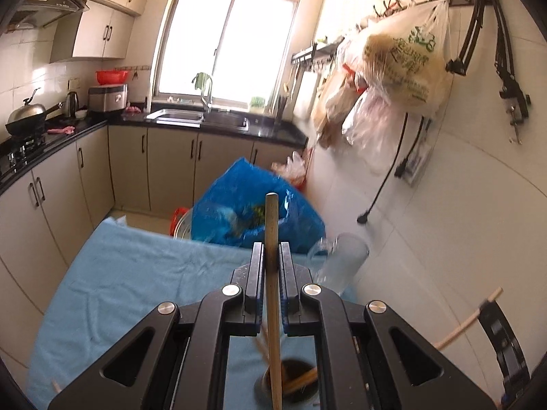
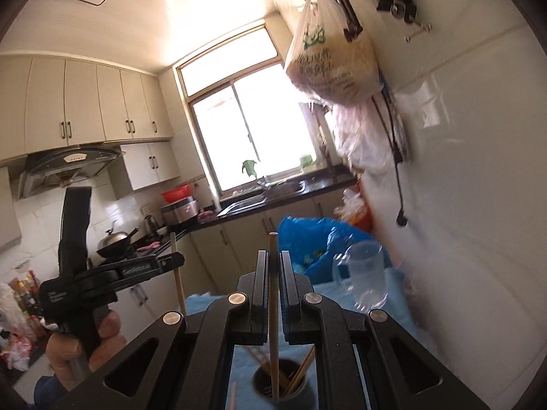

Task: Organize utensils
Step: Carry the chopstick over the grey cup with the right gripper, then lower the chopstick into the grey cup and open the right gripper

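The left claw [image 1: 272,256] pinches one chopstick [image 1: 272,273] upright, its low end in the dark cup [image 1: 294,381]. The right claw [image 2: 272,266] squeezes another chopstick [image 2: 272,307] above that cup [image 2: 283,389]. Only the right view shows the hand [image 2: 85,345] holding the left tool. A clear mug [image 1: 342,259], blurry, seems near the blue cloth's [image 1: 136,273] far edge.

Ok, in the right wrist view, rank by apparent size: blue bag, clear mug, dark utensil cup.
1. blue bag, widest, though partly hidden by the mug.
2. and 3. clear mug and dark utensil cup: look alike; the cup is nearer and partly hidden by the claw frame, so unranked.
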The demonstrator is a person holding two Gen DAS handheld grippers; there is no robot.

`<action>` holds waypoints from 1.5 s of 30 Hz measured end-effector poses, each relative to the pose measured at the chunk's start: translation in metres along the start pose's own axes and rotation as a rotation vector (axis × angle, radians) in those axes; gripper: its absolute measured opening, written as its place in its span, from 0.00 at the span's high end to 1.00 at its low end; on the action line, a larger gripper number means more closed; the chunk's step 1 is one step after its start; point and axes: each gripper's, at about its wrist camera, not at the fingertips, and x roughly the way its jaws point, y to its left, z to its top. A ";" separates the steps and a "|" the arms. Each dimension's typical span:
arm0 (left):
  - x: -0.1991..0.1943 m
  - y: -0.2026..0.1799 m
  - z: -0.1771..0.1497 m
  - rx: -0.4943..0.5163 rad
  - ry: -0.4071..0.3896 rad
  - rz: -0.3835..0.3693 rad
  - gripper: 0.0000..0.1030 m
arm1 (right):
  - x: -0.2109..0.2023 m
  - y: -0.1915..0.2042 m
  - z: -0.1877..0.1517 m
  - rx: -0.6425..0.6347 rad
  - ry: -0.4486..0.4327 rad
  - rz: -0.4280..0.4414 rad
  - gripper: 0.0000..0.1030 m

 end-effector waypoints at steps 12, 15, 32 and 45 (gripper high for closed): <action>0.064 0.008 -0.034 -0.018 0.008 0.064 0.93 | 0.047 -0.018 -0.023 0.000 0.074 -0.031 0.94; 0.067 0.012 -0.040 -0.012 0.033 0.053 0.93 | 0.049 -0.020 -0.030 0.002 0.091 -0.028 0.94; 0.037 0.018 -0.038 -0.034 0.053 0.019 0.51 | 0.022 -0.021 -0.021 0.028 0.068 -0.047 0.56; -0.028 0.079 -0.058 -0.124 0.113 0.070 0.15 | -0.032 -0.021 -0.030 0.072 0.004 -0.095 0.01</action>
